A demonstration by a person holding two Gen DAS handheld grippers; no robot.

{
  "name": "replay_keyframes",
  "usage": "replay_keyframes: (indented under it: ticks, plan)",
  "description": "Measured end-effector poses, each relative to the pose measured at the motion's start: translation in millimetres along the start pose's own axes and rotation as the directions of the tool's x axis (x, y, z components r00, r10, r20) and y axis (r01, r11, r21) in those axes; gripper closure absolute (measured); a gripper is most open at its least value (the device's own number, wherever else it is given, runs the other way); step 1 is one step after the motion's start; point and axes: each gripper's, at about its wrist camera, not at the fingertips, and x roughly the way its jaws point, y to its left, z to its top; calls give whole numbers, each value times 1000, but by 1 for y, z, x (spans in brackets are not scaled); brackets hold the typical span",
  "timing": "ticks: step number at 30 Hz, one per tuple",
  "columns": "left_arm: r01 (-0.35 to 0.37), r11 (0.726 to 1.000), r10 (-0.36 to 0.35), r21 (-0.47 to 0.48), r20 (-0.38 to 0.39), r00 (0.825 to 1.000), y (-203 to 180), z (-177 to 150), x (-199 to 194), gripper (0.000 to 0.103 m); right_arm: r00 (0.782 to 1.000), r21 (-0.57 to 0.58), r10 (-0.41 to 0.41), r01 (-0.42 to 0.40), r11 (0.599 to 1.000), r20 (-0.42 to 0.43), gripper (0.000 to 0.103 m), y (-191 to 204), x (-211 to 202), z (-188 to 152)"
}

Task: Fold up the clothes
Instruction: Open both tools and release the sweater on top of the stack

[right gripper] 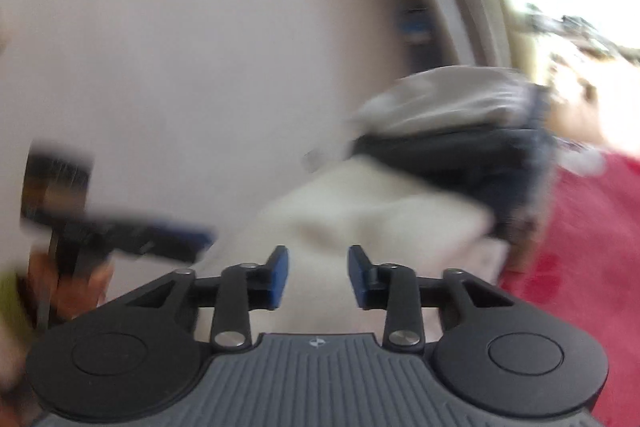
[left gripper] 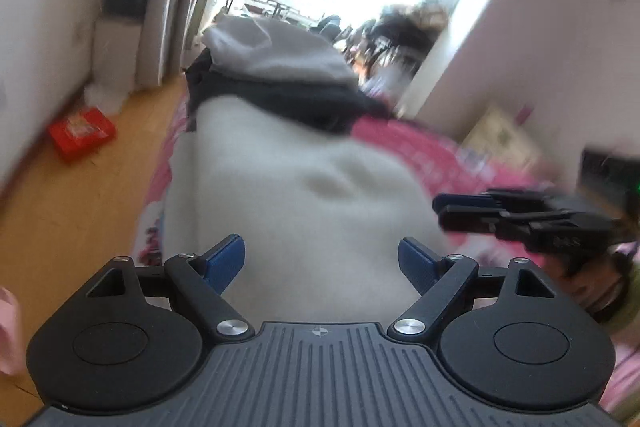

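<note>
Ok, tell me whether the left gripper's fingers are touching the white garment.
Apart. In the left wrist view the left gripper stands wide open, nothing pinched; its blue fingers show clean edges above the white garment lying on the pink bedspread.

Readable text: none in either view.
Red box [left gripper: 82, 133] on the floor: a pale printed patch, too blurred to read.

Soft matt white cloth garment [left gripper: 288, 195] on pink fabric bedspread [left gripper: 432, 151]; glossy wooden floor [left gripper: 80, 203].
</note>
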Motion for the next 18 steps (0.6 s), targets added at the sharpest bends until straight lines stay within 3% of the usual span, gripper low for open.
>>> replay_keyframes:
  ticks: [3, 6, 10, 14, 18]
  plan:
    - [-108, 994, 110, 27, -79, 991, 0, -14, 22, 16, 996, -112, -28, 18, 993, -86, 72, 13, 30, -33]
    - [-123, 992, 119, -21, -133, 984, 9, -23, 32, 13, 993, -138, -32, 16, 990, -116, 73, 17, 37, -48]
    - [-116, 991, 109, -62, -112, 988, 15, -16, 15, 19, 991, -180, -26, 3, 984, -129, 73, 22, 24, -32]
    - [-131, 991, 130, -32, -12, 991, 11, 8, -2, 19, 999, -164, -47, 43, 986, -21, 73, 14, 12, -5]
    - [-91, 995, 88, 34, 67, 994, -1, 46, 20, 19, 994, -102, -93, 100, 990, 64, 73, -7, 25, 20]
